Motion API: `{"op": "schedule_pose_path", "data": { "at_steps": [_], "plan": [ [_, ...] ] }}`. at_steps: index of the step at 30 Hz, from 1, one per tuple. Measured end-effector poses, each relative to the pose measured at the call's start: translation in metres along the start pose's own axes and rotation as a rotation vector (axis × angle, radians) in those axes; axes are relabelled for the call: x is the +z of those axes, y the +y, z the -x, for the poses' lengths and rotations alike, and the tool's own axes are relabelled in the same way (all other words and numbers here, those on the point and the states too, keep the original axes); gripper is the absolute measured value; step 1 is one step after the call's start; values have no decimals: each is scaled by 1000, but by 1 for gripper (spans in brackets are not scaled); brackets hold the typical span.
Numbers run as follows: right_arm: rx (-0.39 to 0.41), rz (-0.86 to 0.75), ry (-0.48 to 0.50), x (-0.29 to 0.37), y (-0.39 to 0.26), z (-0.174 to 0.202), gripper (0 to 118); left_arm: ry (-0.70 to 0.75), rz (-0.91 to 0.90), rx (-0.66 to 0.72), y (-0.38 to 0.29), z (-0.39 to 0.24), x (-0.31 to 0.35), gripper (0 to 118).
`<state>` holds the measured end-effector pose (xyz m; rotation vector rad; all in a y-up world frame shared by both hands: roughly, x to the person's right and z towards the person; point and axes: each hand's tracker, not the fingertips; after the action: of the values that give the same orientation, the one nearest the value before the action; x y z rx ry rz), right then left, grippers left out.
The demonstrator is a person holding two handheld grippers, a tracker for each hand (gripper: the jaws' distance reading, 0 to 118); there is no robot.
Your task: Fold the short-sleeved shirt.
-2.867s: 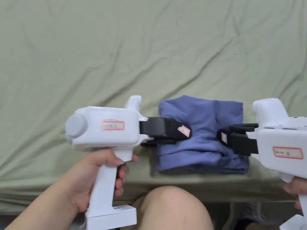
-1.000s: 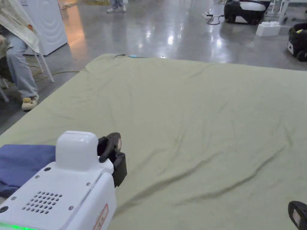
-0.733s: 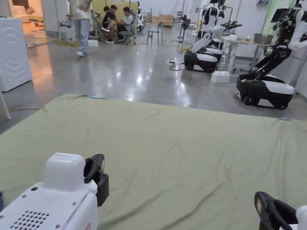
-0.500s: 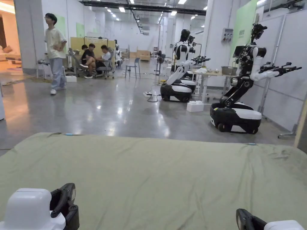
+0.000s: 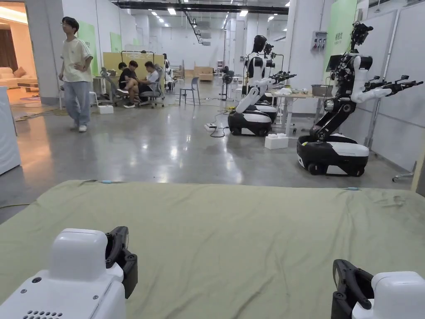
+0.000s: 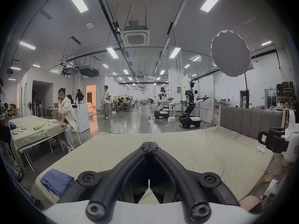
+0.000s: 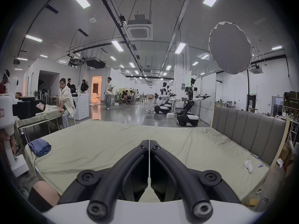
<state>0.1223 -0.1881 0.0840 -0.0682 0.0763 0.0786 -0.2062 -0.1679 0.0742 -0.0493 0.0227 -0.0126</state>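
Left hand-held gripper [image 6: 149,148]: jaws clenched together, empty, raised above the bed [image 6: 186,146]. Right hand-held gripper [image 7: 149,142]: jaws clenched, empty, level beside the left. Short-sleeved shirt [image 6: 56,181]: blue, folded into a compact stack, lying at the bed's near left corner, well apart from both grippers. Bed: olive sheet, grey padded headboard [image 7: 249,130] at right.

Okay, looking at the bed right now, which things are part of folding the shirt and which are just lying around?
Part of the job:
- folded blue shirt, at the bed's left corner
- left gripper, shut, holding nothing
- right gripper, shut, holding nothing
- green bed sheet, the work surface

Just lying about:
- white sock near the headboard
- small blue object beside it
- green bottle on the side table
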Motion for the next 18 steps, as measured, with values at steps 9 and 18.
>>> {"op": "schedule_pose_path", "data": {
  "at_steps": [9, 18],
  "plan": [
    [13, 26, 15, -8, -2, 11, 94, 18, -43, -11, -2, 7, 7, 87],
    [-51, 31, -31, -18, -9, 15, 118, 35, -50, -15, -6, 12, 5, 118]
  ]
}}
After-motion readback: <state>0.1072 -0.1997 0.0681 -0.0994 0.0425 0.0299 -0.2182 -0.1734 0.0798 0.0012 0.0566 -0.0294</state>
